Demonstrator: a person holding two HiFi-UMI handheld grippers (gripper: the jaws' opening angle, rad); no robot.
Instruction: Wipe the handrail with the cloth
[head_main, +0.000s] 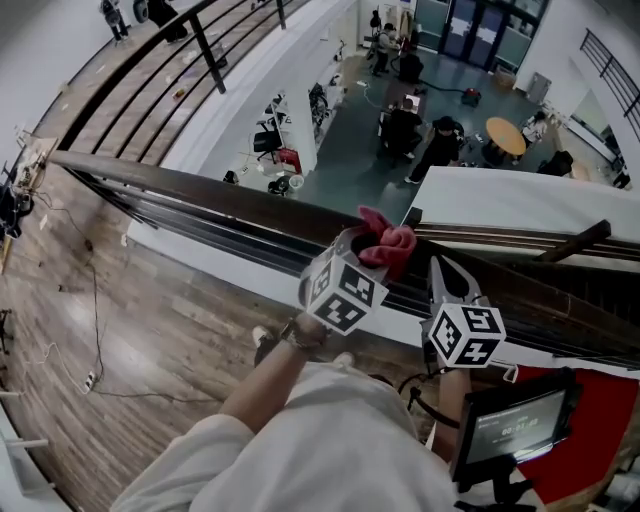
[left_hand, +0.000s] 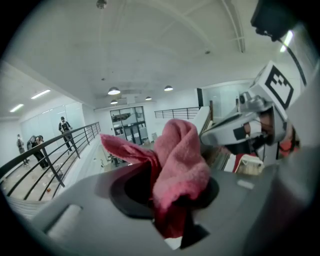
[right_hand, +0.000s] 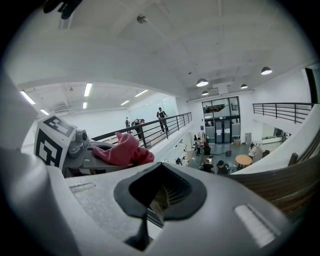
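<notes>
The dark wooden handrail (head_main: 200, 190) runs across the head view from left to right, with an open atrium beyond it. My left gripper (head_main: 372, 250) is shut on a bunched pink cloth (head_main: 388, 240), held just above the rail's top. In the left gripper view the cloth (left_hand: 177, 160) stands up out of the clamped jaws (left_hand: 170, 210). My right gripper (head_main: 441, 268) hovers just right of it over the rail, shut with nothing in it (right_hand: 159, 197). From the right gripper view, the cloth (right_hand: 122, 150) shows at the left and the handrail (right_hand: 287, 187) at the right.
Beyond the rail is a drop to a lower floor with people, desks and a round table (head_main: 505, 135). A second black railing (head_main: 150, 70) crosses the upper left. Cables (head_main: 92, 300) lie on the wood floor at the left. A tablet screen (head_main: 515, 425) sits at the lower right.
</notes>
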